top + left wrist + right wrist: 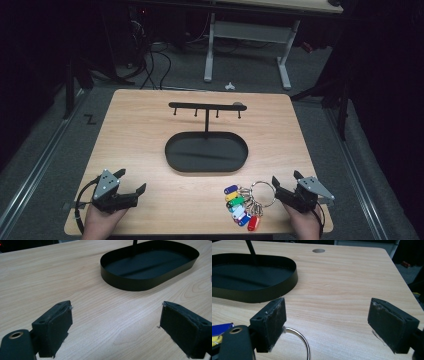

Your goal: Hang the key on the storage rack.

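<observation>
Your left tongs (131, 186) rest wide and empty at the desk's (140, 130) near left corner. Your right tongs (283, 187), equally wide and empty, sit just beside the large ring (262, 192) of the coloured key tags (241, 207), probably ready to grip it. Beyond stands the black tray (206, 152), its hook bar (206, 105) likely meant for hanging them.

high view's looking down and forward over the whole table (150, 130) | both gripper views are sitting low near the front edge, facing inward | all three are catching the black oval tray (206, 167)
</observation>
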